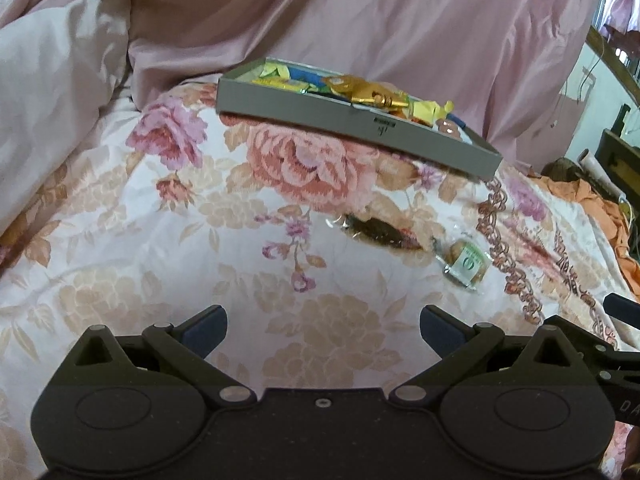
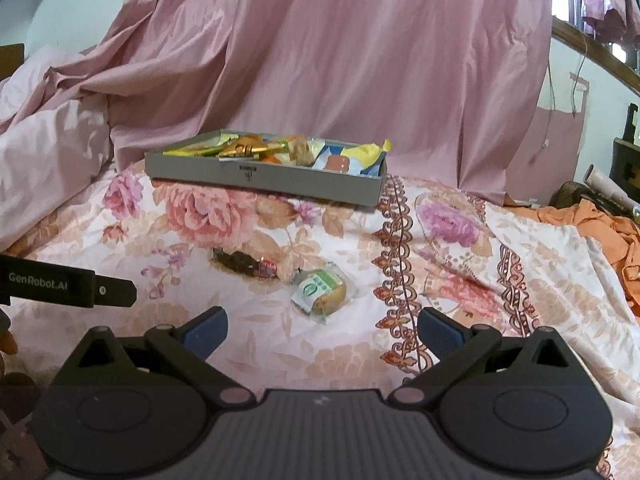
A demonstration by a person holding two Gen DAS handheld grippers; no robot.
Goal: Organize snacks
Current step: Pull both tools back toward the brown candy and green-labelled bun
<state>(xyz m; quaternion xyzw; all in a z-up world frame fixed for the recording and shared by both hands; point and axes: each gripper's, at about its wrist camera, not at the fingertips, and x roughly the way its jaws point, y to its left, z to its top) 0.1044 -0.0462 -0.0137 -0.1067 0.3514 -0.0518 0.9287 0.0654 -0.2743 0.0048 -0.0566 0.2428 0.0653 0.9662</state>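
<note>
A shallow grey box (image 1: 320,114) (image 2: 280,178) holding several wrapped snacks sits at the back of the flowered bedspread. In front of it lie two loose snacks: a dark one in a clear wrapper (image 1: 380,232) (image 2: 244,263) and a round pastry with a green-and-white label (image 1: 468,264) (image 2: 322,290). My left gripper (image 1: 323,330) is open and holds nothing; both snacks lie ahead of it, to the right. My right gripper (image 2: 323,330) is open too, with the pastry just ahead of its fingers. The left gripper's black body (image 2: 68,286) shows at the left edge of the right wrist view.
A pink sheet (image 2: 340,60) hangs behind the box. Pale pink bedding (image 1: 52,100) is piled at the left. Orange cloth (image 2: 608,232) lies at the bed's right edge, with dark furniture (image 1: 616,160) beyond. Open bedspread (image 1: 160,260) lies at front left.
</note>
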